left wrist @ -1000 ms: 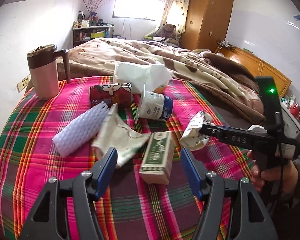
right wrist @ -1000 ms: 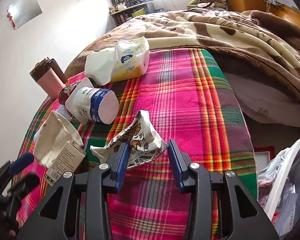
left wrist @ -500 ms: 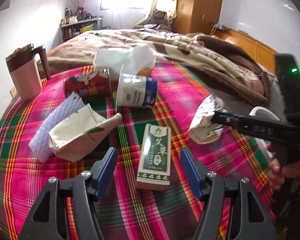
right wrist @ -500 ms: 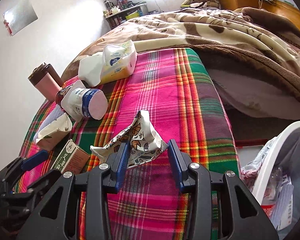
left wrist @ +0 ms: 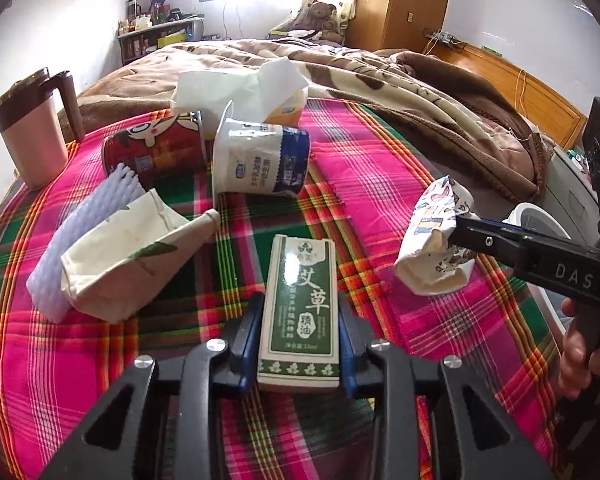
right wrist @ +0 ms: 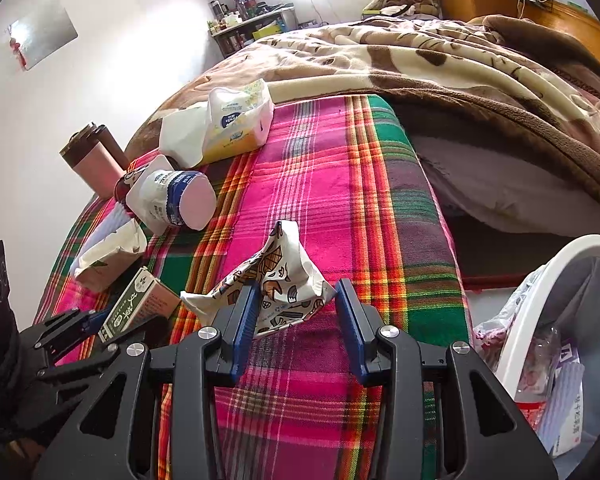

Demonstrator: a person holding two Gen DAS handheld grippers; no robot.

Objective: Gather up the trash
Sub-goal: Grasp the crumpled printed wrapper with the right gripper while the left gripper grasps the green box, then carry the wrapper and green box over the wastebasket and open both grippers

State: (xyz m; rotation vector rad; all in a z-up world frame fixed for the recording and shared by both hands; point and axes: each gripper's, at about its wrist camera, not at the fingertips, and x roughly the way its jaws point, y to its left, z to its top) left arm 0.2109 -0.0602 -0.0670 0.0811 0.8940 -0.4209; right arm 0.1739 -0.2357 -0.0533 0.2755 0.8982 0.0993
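Note:
My left gripper [left wrist: 300, 320] is shut on a green and white carton [left wrist: 302, 304] that lies on the plaid cloth; it also shows in the right wrist view [right wrist: 134, 304]. My right gripper [right wrist: 296, 308] is shut on a crumpled printed wrapper [right wrist: 284, 280] and holds it just above the cloth; the wrapper also shows in the left wrist view [left wrist: 432, 240]. A white yogurt cup [left wrist: 260, 160], a red can [left wrist: 156, 148], a beige paper bag [left wrist: 128, 256] and a white foam sleeve [left wrist: 80, 236] lie further back.
A pink mug [left wrist: 28, 136] stands at the far left. A tissue pack [right wrist: 236, 120] lies at the cloth's far edge. A white trash bin [right wrist: 552, 320] with a bag and rubbish in it stands at the right, beside the plaid cloth [right wrist: 340, 184]. A blanketed bed lies behind.
My left gripper moved forward over the carton and shut on it. My right gripper kept hold of the wrapper and drew back to the right, bringing the bin further into view.

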